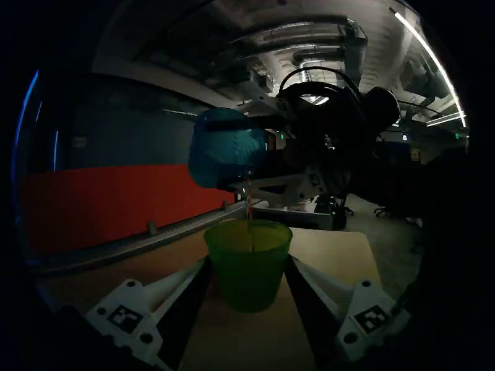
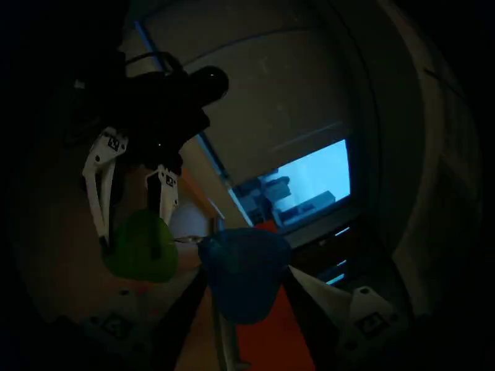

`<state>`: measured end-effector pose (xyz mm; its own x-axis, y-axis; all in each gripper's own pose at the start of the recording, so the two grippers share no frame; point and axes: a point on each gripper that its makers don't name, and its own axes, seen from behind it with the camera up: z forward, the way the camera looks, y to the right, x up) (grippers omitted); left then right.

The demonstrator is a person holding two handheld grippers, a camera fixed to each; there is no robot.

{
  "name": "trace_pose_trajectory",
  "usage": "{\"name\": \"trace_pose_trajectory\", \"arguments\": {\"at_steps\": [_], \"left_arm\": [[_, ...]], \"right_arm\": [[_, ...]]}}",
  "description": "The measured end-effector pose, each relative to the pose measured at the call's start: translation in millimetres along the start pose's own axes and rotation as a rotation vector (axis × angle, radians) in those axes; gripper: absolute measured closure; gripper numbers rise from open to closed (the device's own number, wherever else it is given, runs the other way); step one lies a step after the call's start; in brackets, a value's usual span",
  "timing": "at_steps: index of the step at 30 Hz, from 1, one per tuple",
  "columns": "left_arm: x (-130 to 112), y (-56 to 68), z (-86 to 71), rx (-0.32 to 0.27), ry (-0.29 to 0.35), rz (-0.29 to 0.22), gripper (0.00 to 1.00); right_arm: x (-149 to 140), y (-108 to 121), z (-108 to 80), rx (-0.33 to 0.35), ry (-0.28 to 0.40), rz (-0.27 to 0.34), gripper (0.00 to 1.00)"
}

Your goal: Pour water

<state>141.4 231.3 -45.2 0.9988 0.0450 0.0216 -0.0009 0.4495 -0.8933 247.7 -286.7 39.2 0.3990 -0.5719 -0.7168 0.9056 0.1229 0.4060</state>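
Mid-pour right now. Got the green cup (image 1: 247,281) clamped in the left gripper (image 1: 249,267), upright over the worktop (image 1: 337,253). Got the blue cup (image 2: 244,290) clamped in the right gripper (image 2: 246,275), tipped with its lip just above the green rim, dribbling a thin stream of water (image 1: 249,207) in. Next, probably: hold the tilt steady and the lip centred, then roll back upright before overfilling.

Left gripper view: low, roughly level over the table (image 1: 334,253), green cup (image 1: 249,266) very near at lower centre, blue cup (image 1: 223,148) just behind it, upper centre. Right gripper view: rolled hard sideways, blue cup (image 2: 244,272) very near at lower centre, green cup (image 2: 139,247) centre left. Cameras face each other and share both cups.
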Motion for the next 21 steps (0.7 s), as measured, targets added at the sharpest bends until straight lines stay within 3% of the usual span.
{"name": "trace_pose_trajectory", "arguments": {"at_steps": [21], "left_arm": [[-1.9, 1.5, -2.0, -0.005, 0.003, 0.001, 0.19]], "right_arm": [[4.0, 1.5, 3.0, -0.001, -0.007, -0.071, 0.03]]}}
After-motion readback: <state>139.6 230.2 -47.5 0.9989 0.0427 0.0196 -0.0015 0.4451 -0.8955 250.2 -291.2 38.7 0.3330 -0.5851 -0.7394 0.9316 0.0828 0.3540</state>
